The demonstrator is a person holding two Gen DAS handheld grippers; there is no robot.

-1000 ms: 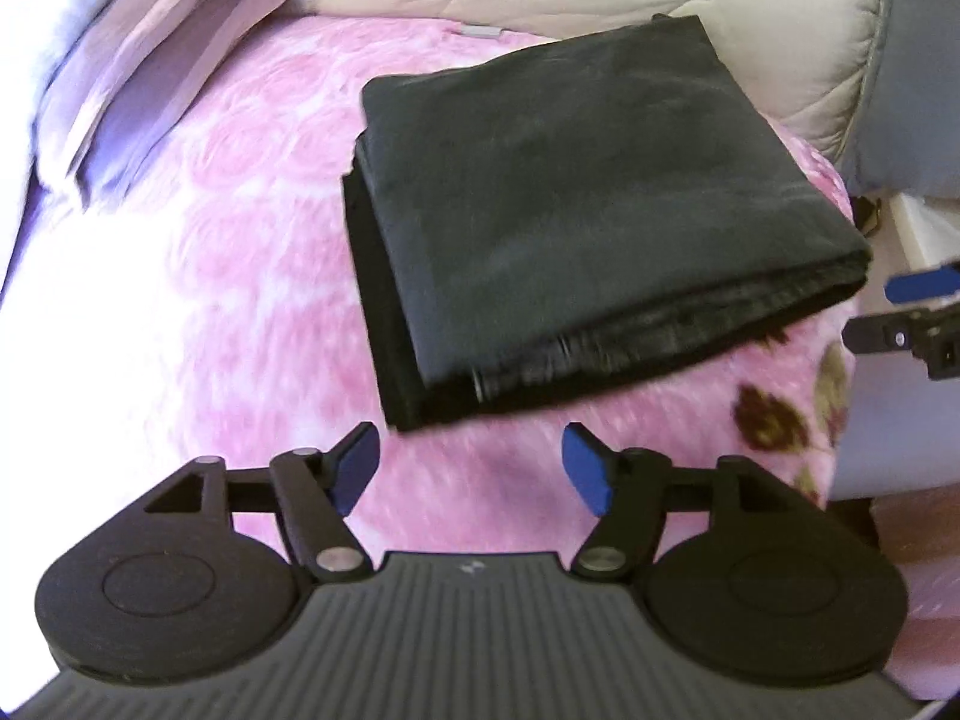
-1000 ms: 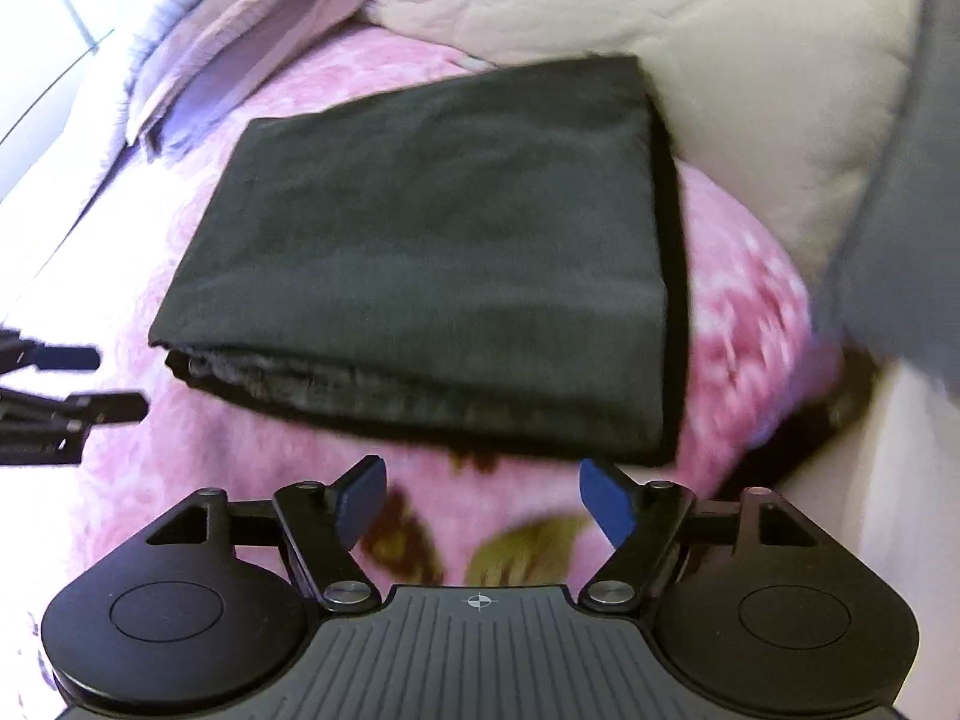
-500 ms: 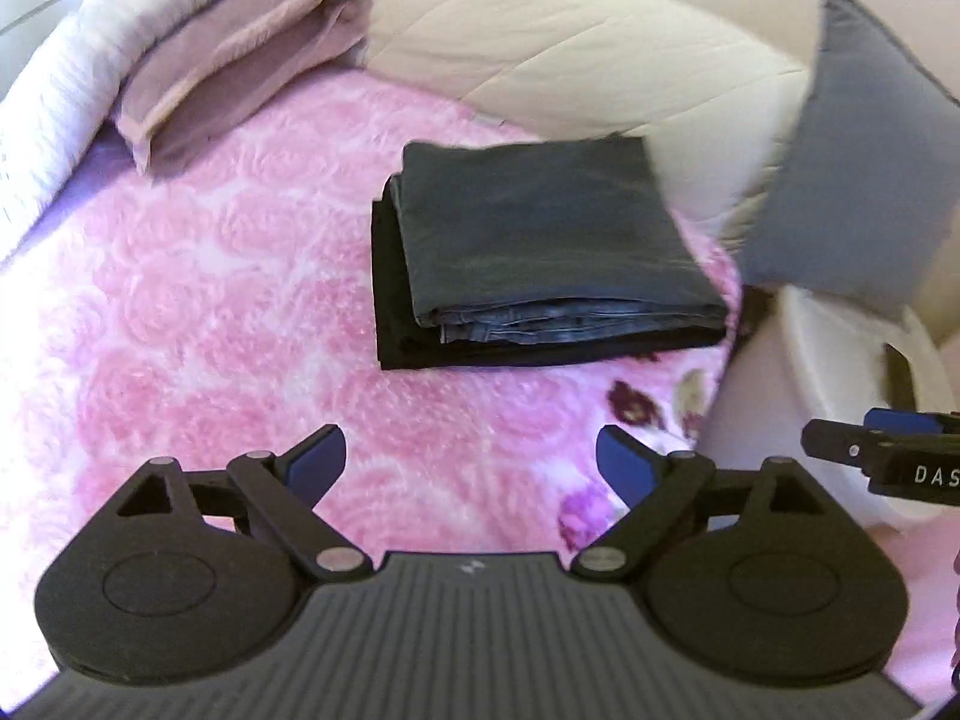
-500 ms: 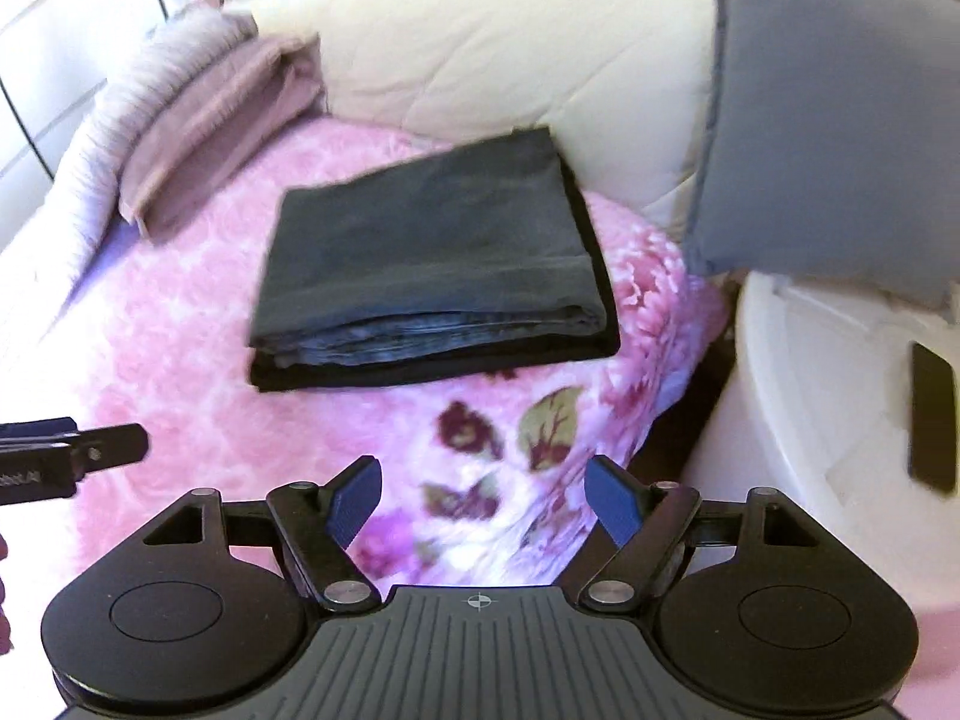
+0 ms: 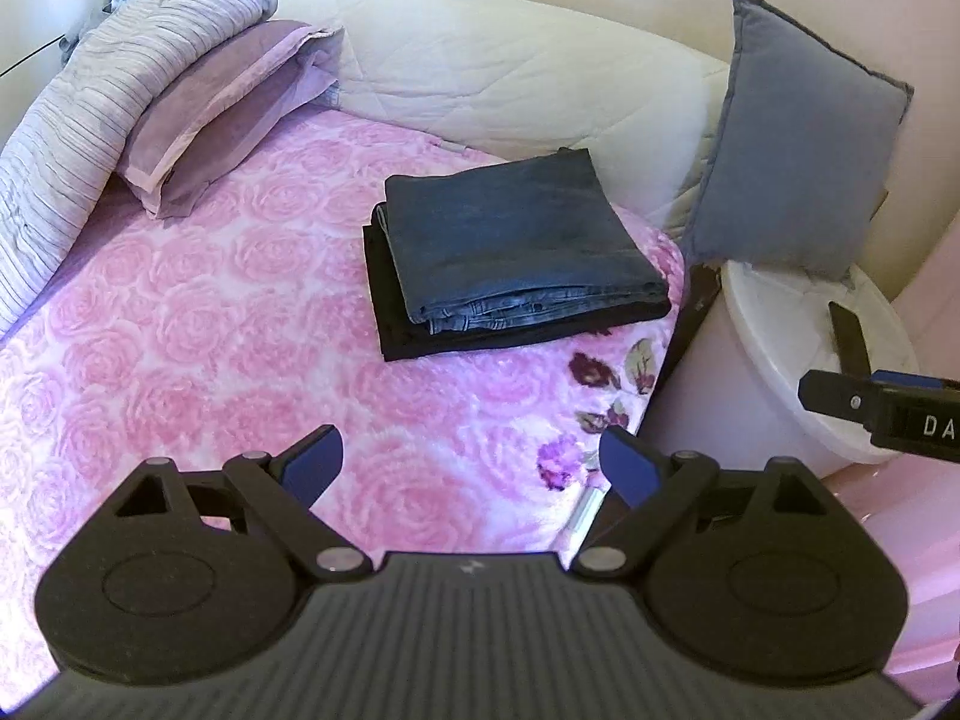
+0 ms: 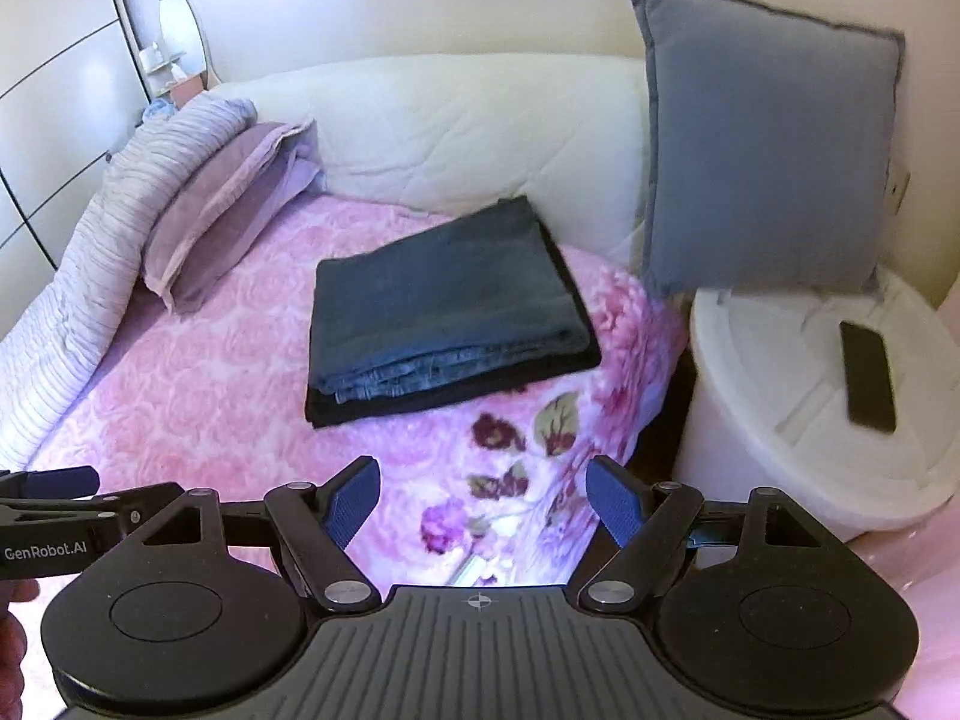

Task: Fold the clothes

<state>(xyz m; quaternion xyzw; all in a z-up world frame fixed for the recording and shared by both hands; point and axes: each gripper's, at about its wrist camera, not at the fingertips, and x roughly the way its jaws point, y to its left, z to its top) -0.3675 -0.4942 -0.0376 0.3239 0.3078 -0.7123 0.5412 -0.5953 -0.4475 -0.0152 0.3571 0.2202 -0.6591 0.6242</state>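
Two garments: folded blue jeans [image 5: 516, 243] lie on top of a folded black garment [image 5: 390, 312], stacked in the upper middle of the left wrist frame; the black one shows as a dark border along the stack's left and lower edges.
Stack location: on the pink rose-patterned blanket [image 5: 198, 324] covering the bed, close to the cream padded headboard [image 5: 510, 78] and near the bed's right-hand edge.
Same stack, right wrist view: jeans [image 6: 438, 300] over the black garment [image 6: 360, 411], centre of frame, folded edges facing the camera.
Left hand-held gripper [image 5: 471, 459]: fingers spread wide with blue pads showing, holding nothing, low in the frame above the blanket and well apart from the stack.
Right hand-held gripper [image 6: 483, 498]: also spread wide and empty, bottom centre of its frame, above the flowered edge of the blanket [image 6: 510, 480].
Cross views: the right one's tip shows at the right edge of the left wrist frame; the left one's side, marked GenRobot.AI, shows at the lower left of the right wrist frame.
Pillows: a lilac pillow [image 5: 222, 114] and a striped quilt [image 5: 90, 108] sit in the upper left.
Cushion: a grey-blue cushion [image 6: 768, 162] stands upright in the upper right, on a white round stand [image 6: 780, 420].
Dark flat device [image 6: 867, 375]: lies on that stand's top.
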